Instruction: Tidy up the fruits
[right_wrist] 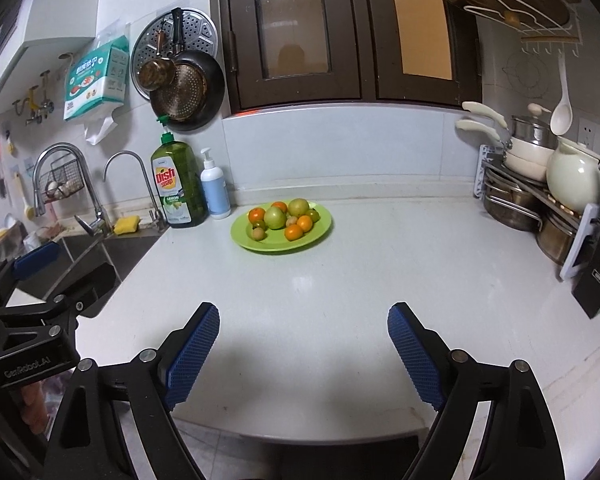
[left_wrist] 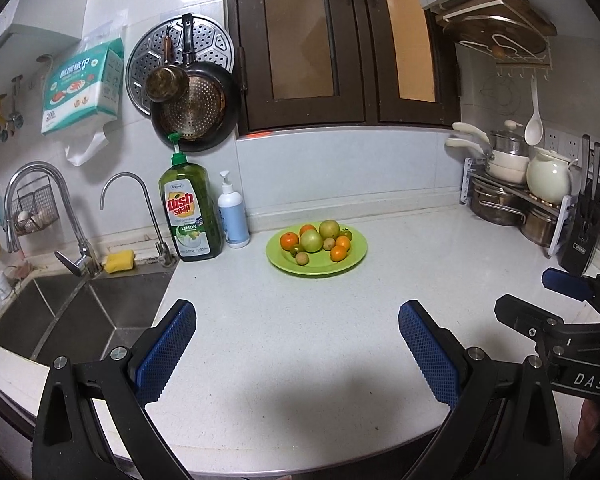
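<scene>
Speckled white stone forms the bench (left_wrist: 300, 320), where a round, glossy green plate (left_wrist: 354, 258) is set near the back wall. Four oranges (left_wrist: 289, 241), two large green fruits (left_wrist: 311, 241) and smaller ones are heaped there. Both the left gripper (left_wrist: 298, 354) and right gripper (right_wrist: 303, 354) are spread wide, empty, with ribbed blue pads (left_wrist: 162, 356).

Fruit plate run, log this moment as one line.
fruit: all on green plate | left gripper: open, empty, short of plate | right gripper: open, empty | counter: bare between grippers and plate
</scene>
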Tool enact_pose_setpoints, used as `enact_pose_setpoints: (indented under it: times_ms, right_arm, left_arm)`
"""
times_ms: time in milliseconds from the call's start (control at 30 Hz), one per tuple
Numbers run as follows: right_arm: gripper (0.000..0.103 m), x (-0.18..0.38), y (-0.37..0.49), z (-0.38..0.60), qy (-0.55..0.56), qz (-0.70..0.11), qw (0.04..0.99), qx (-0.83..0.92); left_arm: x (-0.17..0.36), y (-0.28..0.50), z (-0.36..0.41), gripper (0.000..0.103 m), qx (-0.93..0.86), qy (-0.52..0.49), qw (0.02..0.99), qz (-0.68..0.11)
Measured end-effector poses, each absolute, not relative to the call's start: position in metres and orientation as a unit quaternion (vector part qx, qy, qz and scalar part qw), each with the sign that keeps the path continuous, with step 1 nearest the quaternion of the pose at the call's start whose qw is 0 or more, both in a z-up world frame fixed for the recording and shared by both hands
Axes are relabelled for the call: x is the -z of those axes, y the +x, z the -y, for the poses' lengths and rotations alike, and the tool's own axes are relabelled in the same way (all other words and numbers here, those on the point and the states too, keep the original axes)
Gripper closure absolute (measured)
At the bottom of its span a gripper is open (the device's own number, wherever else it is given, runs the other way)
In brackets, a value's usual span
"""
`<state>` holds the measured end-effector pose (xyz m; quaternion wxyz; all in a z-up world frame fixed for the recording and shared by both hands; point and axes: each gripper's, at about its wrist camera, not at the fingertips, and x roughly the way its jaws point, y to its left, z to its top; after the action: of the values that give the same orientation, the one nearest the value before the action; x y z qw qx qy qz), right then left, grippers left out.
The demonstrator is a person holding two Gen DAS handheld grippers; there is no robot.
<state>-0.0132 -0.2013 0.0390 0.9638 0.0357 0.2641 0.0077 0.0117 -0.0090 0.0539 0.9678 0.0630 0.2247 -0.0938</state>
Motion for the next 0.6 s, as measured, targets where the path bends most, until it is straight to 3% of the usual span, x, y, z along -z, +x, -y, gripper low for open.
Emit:
enact_pose_setpoints:
  times_ms: [600]
  right_arm:
    - [0.016,-0.039,-0.03,0.2,0.031,-0.256,0.966,-0.015]
  left_arm:
    - [-0.053,-0.007,0.003,0.0,0.087,0.06,0.969,-0.224]
